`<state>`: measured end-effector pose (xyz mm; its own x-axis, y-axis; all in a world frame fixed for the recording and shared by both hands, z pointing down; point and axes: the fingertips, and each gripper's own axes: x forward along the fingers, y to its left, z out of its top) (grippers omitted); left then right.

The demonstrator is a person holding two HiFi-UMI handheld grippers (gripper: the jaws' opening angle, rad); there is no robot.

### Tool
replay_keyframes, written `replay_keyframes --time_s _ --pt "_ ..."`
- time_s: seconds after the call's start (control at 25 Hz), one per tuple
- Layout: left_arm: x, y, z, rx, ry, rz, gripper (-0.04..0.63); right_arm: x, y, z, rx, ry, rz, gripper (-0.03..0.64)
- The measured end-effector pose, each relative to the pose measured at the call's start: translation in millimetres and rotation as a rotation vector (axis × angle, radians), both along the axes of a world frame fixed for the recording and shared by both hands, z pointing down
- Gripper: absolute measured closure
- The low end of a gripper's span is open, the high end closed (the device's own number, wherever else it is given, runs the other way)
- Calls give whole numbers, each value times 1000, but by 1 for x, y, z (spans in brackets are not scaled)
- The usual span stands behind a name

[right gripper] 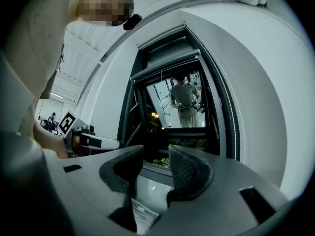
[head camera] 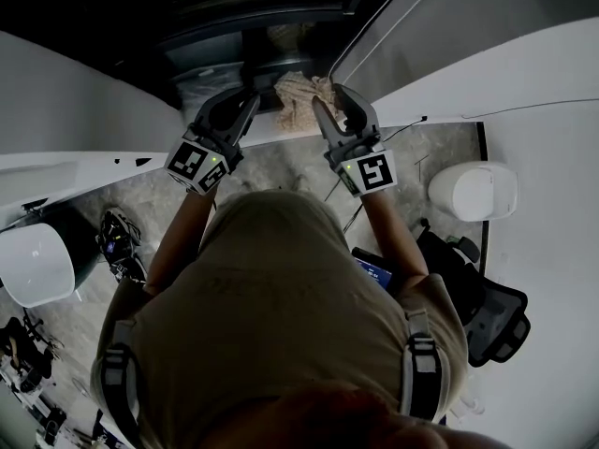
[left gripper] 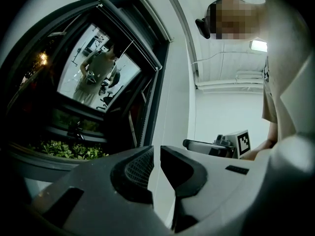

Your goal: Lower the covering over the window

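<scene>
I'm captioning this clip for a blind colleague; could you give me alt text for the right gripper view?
The right gripper holds its jaws apart, nothing between them, aimed at a dark-framed window set in a white wall. The glass reflects the person, green plants show at its foot, and the left gripper juts in from the left.

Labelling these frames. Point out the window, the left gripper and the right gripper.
window (right gripper: 167, 100), right gripper view, on the glass pane
left gripper (left gripper: 156, 154), left gripper view, between its nearly closed jaw tips
right gripper (right gripper: 156, 150), right gripper view, midway between its parted tips
</scene>
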<state>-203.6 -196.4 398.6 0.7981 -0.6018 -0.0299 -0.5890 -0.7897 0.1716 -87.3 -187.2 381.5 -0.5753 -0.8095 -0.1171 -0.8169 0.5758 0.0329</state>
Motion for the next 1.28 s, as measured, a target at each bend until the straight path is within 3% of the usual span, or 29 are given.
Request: replay_keyframes --time_s 0.56,1.28 --pt "18 -2 -3 9 -32 -9 560 22 -2 1 -4 -13 11 453" --pt "33 1 40 -70 -69 -41 560 47 6 30 -63 26 42 453"
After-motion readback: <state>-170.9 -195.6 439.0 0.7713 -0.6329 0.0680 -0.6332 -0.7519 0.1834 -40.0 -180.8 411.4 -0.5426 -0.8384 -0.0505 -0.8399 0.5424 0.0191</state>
